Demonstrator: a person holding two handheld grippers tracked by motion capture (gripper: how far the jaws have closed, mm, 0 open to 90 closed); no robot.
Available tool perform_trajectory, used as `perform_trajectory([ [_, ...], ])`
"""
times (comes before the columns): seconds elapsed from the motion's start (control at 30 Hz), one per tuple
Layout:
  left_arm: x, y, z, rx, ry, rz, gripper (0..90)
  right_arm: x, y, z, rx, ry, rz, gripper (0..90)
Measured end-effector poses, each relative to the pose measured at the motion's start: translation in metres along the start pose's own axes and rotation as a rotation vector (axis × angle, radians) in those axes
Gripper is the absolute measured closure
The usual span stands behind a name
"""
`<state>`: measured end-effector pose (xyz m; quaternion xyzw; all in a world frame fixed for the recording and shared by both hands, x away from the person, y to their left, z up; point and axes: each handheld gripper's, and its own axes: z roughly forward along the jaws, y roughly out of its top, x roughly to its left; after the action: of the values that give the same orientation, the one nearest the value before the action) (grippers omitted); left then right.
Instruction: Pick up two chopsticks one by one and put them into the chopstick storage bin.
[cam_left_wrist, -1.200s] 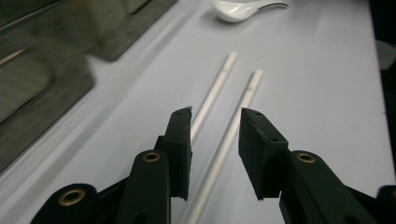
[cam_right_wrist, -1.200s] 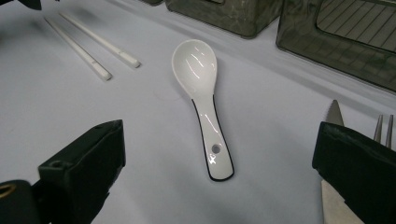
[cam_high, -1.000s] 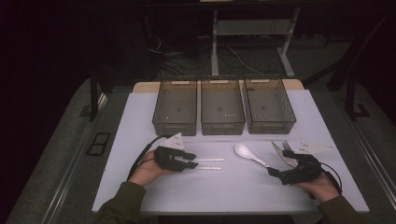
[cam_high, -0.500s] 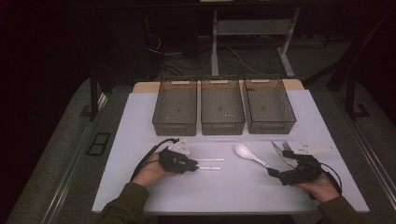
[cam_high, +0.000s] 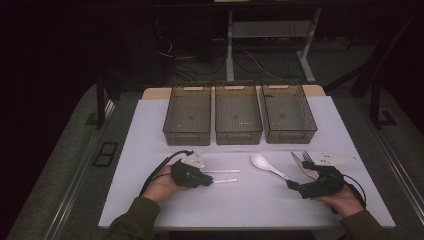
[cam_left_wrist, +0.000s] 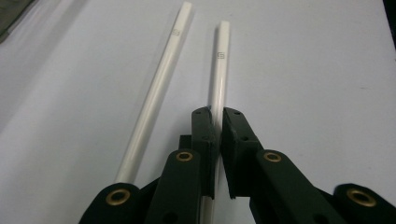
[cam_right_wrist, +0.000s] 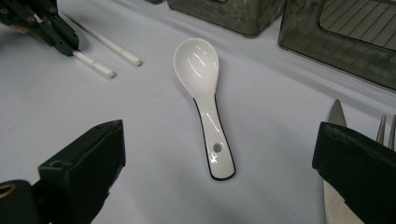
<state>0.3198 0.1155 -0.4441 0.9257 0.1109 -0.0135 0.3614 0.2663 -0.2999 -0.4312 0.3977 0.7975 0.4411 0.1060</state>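
Two white chopsticks lie side by side on the white table mat (cam_high: 150, 200). My left gripper (cam_high: 210, 180) (cam_left_wrist: 217, 119) has just been closing its jaws, and they now pinch the nearer chopstick (cam_high: 226, 181) (cam_left_wrist: 220, 65) near one end. The other chopstick (cam_high: 223, 171) (cam_left_wrist: 159, 88) lies free beside it. My right gripper (cam_high: 298, 175) (cam_right_wrist: 219, 135) rests open at the right. A white ceramic spoon (cam_high: 267, 166) (cam_right_wrist: 198, 65) lies flat on the mat ahead of it, its handle end between the wide jaws, untouched.
Three dark see-through bins (cam_high: 187, 137) (cam_high: 238, 137) (cam_high: 290, 136) stand in a row at the back of the mat. A knife (cam_high: 300, 162) (cam_right_wrist: 337, 116) and a fork (cam_high: 306, 155) (cam_right_wrist: 387, 128) lie by the right gripper's outer jaw.
The left gripper's jaws have closed in on the nearer chopstick, and that hand has shifted slightly toward the person. The right hand and the spoon have stayed still.
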Motion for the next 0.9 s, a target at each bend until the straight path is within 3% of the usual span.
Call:
perform_trajectory([
  [0.33,-0.005,-0.001,0.001,-0.01,0.019,-0.023,83.9,0.0,0.0,0.0,-0.001,-0.001,-0.004,2.5],
  [0.5,-0.007,0.002,-0.001,-0.004,0.03,-0.079,84.0,0.0,0.0,-0.001,-0.002,0.002,-0.001,2.6],
  [0.73,-0.008,0.015,-0.016,-0.067,0.071,-0.135,84.0,0.0,0.0,0.0,0.001,-0.001,-0.004,2.5],
  [0.9,-0.009,0.023,-0.024,-0.1,0.096,-0.146,84.0,0.002,0.0,0.001,-0.009,-0.004,-0.012,2.5],
])
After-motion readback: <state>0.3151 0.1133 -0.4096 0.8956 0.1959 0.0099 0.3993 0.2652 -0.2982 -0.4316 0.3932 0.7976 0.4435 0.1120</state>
